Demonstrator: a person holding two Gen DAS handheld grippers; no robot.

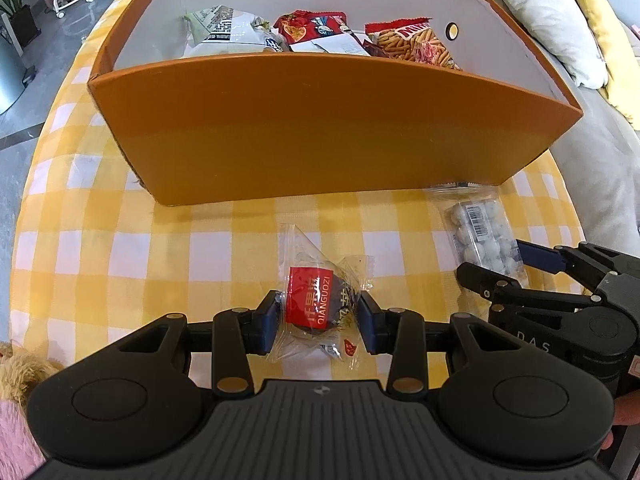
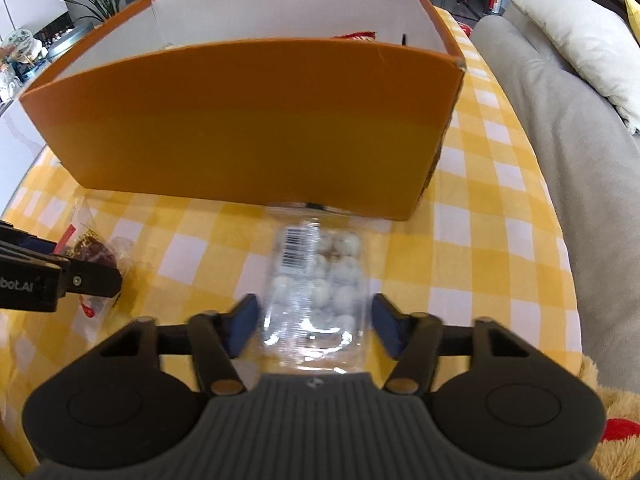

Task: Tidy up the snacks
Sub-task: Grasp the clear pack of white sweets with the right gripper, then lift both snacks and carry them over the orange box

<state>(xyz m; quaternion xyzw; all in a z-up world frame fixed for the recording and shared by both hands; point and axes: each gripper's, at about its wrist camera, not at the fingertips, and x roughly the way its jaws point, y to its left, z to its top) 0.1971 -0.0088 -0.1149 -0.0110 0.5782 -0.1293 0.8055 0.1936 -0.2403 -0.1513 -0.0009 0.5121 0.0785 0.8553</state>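
Note:
A clear packet with a red label and a dark snack lies on the yellow checked cloth, between the blue pads of my left gripper; the jaws stand at its sides with small gaps. A clear bag of white round candies lies between the pads of my right gripper, which is open around it. That bag also shows in the left wrist view, with the right gripper at its near end. The orange box stands behind both and holds several snack bags.
The table with the yellow checked cloth is round. A grey sofa with cushions runs along the right. A plush toy sits at the near left edge. The left gripper is at the left in the right wrist view.

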